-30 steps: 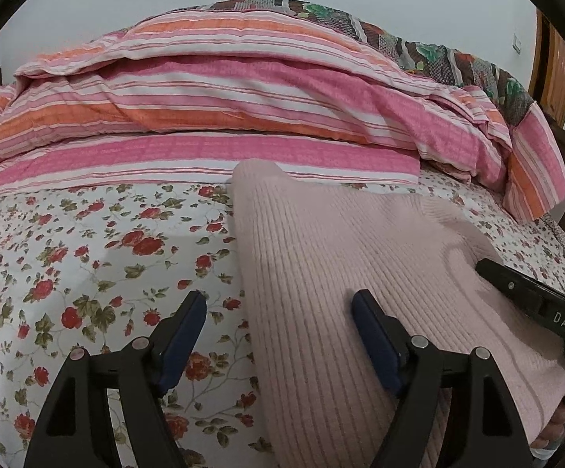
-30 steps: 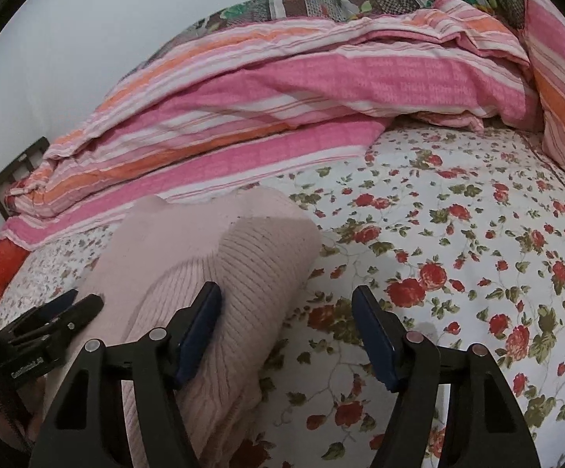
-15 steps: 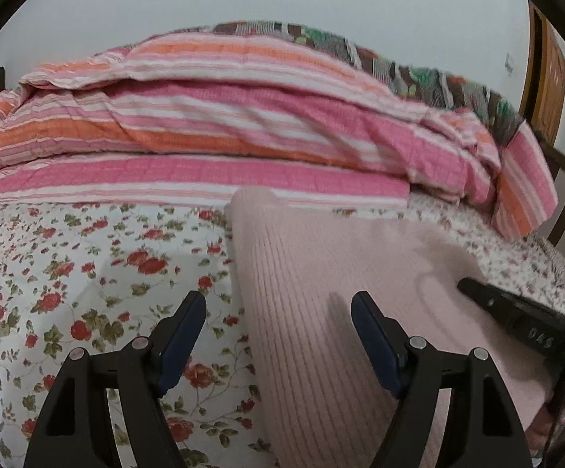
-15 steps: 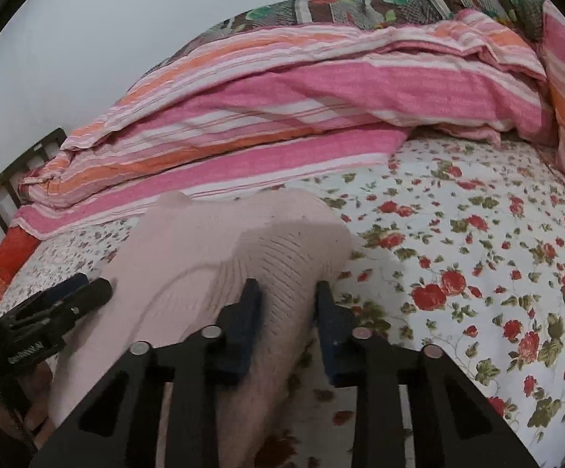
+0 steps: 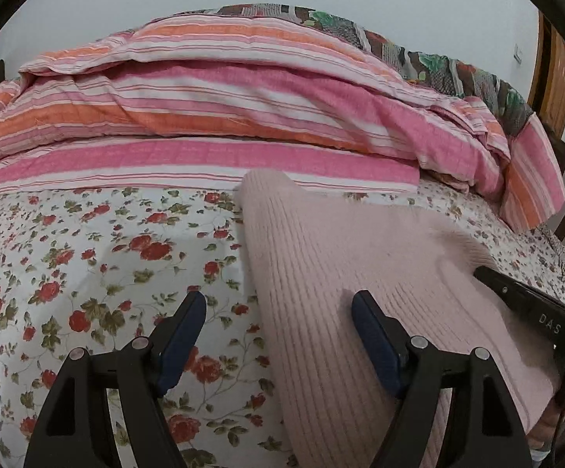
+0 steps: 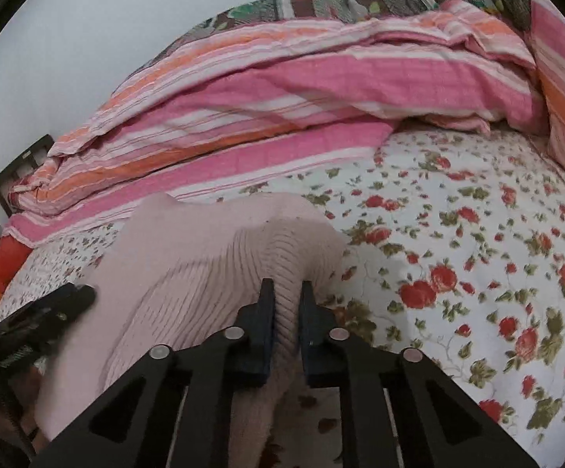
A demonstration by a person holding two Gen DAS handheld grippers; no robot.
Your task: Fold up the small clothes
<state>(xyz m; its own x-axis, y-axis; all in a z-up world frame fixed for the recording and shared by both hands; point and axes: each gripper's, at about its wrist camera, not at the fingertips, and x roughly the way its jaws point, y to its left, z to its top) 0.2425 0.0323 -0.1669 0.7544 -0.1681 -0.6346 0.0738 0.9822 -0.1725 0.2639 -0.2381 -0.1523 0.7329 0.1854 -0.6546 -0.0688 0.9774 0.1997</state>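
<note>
Since a second ago your right gripper (image 6: 285, 312) has pinched a ridge of the sweater (image 6: 212, 265); its jaws are easing open slightly, knit between them and pads pressing. Your left gripper (image 5: 278, 335) hangs wide, holding nothing, one finger over the sweater's left edge. Sweater lies on the sheet (image 5: 87, 257), near the quilt (image 5: 243, 117). Step: gripping for a fold. Next, close your left on that edge.

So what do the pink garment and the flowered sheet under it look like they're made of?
The pink garment looks like a soft ribbed knit, wool or acrylic, I can't tell which: fine parallel ridges run along it, matte and slightly fuzzy, and it bunches thickly. The flowered sheet looks like thin printed woven cloth, probably cotton: flat, smooth, matte, with red roses printed on white.
</note>
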